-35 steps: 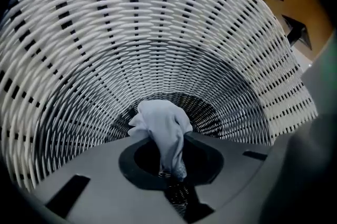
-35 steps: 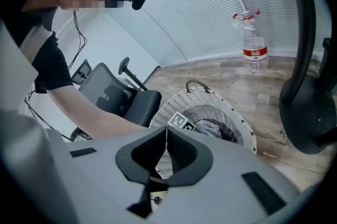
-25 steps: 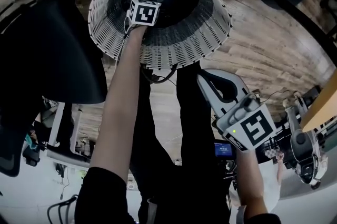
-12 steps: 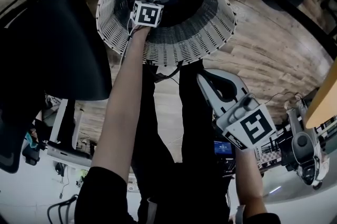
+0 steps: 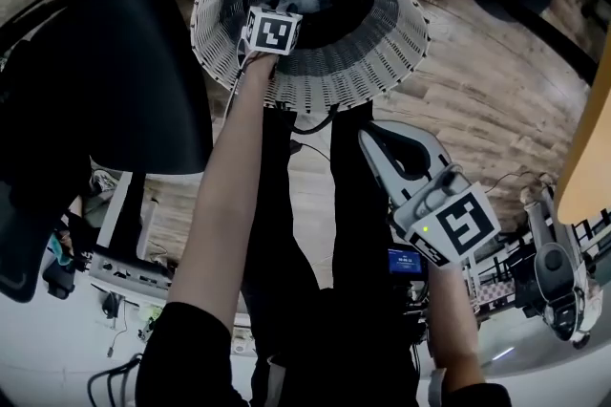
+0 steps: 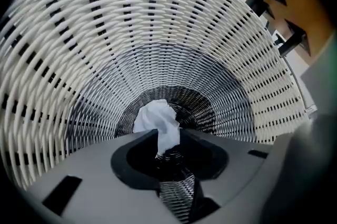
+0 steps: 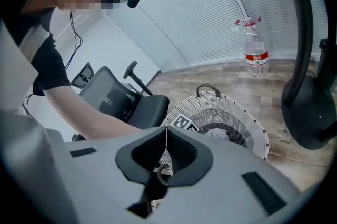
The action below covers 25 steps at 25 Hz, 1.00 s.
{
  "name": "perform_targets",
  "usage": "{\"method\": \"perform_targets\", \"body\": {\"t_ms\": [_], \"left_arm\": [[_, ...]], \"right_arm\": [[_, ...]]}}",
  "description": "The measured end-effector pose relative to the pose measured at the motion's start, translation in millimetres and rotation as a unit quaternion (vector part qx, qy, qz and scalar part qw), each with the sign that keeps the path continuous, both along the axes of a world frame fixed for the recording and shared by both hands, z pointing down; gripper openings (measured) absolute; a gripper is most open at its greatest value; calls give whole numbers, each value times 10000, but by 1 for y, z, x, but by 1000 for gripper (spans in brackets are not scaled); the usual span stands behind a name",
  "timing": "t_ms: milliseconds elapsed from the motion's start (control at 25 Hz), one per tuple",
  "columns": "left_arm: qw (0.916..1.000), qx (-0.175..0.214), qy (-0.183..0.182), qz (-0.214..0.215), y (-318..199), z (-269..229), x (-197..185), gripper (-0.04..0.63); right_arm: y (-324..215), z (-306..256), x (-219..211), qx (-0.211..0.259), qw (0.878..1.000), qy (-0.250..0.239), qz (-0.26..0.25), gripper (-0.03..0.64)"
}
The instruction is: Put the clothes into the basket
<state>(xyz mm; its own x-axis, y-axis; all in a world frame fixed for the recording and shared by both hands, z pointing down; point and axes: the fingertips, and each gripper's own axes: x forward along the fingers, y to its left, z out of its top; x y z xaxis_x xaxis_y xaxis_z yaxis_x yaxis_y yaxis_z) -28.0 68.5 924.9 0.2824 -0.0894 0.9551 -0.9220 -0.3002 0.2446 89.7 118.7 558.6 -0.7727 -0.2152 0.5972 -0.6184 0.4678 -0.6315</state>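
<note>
Jaws of the left gripper (image 6: 168, 161) stand a little apart & have just been opening. Nothing is pinched btwn them, tho the pale grey crumpled cloth (image 6: 156, 119) shows thru the gap, lying at the bottom of the round white woven basket w/ dark bands (image 6: 79, 33). That gripper hangs nose-down inside the basket mouth, above the cloth. Jaws of the right gripper (image 7: 166, 140) are closed tip to tip w/ no fabric in them. It's held off to the side, well apart from the basket, over the wood-plank floor (image 5: 496, 99).

Cloth looks light, soft & limp: prob. sags & bunches however it's taken, not fragile, not slippery. If it needs another grab, best bet is a raised fold at the top of the crumple, pinched deep so a thin layer doesn't slide out. Task-wise this piece seems done; no other clothes visible in these views.
</note>
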Motion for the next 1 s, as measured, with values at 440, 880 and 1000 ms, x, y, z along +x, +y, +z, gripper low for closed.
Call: {"method": "perform_targets", "body": {"t_ms": [440, 880, 1000], "left_arm": [[9998, 71, 112, -164, 8, -83, -1, 135], [9992, 293, 289, 28, 13, -204, -3, 80], [9992, 268, 306, -27, 20, -231, -6, 64]], "right_arm": [[-12, -68, -2, 396, 9991, -52, -171, 17], [-16, -159, 1, 879, 9956, 58, -331, 17], [-12, -178, 3, 977, 9946, 96, -349, 17]]}}
